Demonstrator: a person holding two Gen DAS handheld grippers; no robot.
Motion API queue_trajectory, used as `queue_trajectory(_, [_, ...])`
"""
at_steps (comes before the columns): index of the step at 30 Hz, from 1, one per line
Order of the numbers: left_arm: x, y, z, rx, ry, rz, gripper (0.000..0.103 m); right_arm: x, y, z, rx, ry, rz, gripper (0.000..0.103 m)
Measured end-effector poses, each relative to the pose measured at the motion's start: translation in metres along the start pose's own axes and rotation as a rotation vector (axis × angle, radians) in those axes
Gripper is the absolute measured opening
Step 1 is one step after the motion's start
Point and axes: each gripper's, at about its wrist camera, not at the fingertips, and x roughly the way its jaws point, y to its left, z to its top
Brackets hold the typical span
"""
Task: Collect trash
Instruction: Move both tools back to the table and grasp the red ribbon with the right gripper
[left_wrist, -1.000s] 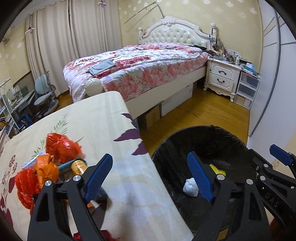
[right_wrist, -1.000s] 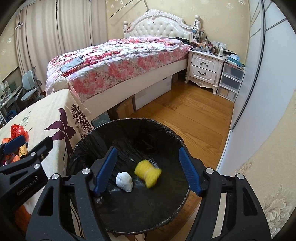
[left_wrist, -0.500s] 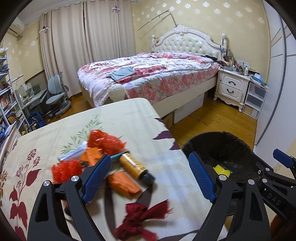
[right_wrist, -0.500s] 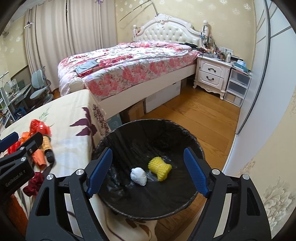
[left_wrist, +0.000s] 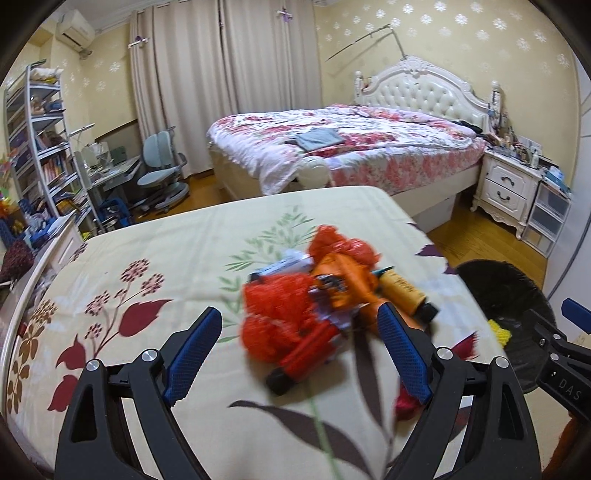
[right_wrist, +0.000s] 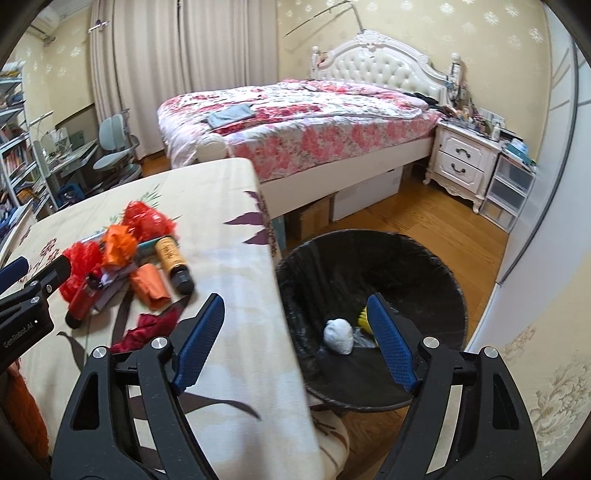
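A pile of trash lies on the floral tablecloth (left_wrist: 155, 243): red mesh (left_wrist: 280, 314), orange wrappers (left_wrist: 343, 269), an amber bottle (left_wrist: 402, 291) and a red tube (right_wrist: 81, 299). A dark red scrap (right_wrist: 147, 328) lies nearer me. My left gripper (left_wrist: 298, 314) hangs open above the pile, blurred, touching nothing. Beside the table stands a black-lined bin (right_wrist: 406, 251) holding a white wad (right_wrist: 338, 336) and a yellow foam net (right_wrist: 364, 317). My right gripper (right_wrist: 295, 301) is open and empty, over the table's edge and the bin's rim.
A bed (right_wrist: 314, 122) with a flowered quilt stands behind the table. A white nightstand (right_wrist: 461, 162) and plastic drawers (right_wrist: 509, 192) are at the back right. A desk chair (left_wrist: 162, 173) and shelves (left_wrist: 40, 147) stand at the left. A pale wall (right_wrist: 535, 295) runs right of the bin.
Both views have swung left, from the bin toward the table. The trash pile now lies between my left fingers. My right jaws stand a little wider.
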Motion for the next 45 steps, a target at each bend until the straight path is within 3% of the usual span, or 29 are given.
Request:
queue_trajectory(14, [0.001, 0.077, -0.027, -0.103, 0.040, 0.107, 0.086, 0.002, 0.080, -0.014, -0.122, 0.054, 0.124, 0.078])
queue_trajectory(25, [0.008, 0.091, -0.035, -0.125, 0.059, 0.113, 0.086, 0.023, 0.103, -0.028, -0.155, 0.136, 0.128, 0.077])
queue_trajectory(31, [0.011, 0.086, -0.036, -0.114, 0.070, 0.102, 0.086, 0.027, 0.095, -0.034, -0.141, 0.176, 0.151, 0.062])
queue_trajectory(33, [0.011, 0.084, -0.036, -0.110, 0.071, 0.100, 0.086, 0.027, 0.093, -0.035, -0.132, 0.176, 0.159, 0.054])
queue_trajectory(35, [0.011, 0.081, -0.036, -0.105, 0.071, 0.099, 0.086, 0.026, 0.093, -0.034, -0.137, 0.174, 0.173, 0.039])
queue_trajectory(39, [0.012, 0.076, -0.035, -0.100, 0.073, 0.091, 0.086, 0.026, 0.093, -0.033, -0.140, 0.173, 0.189, 0.027])
queue_trajectory(45, [0.014, 0.065, -0.032, -0.081, 0.069, 0.073, 0.086, 0.028, 0.086, -0.031, -0.126, 0.168, 0.192, 0.025])
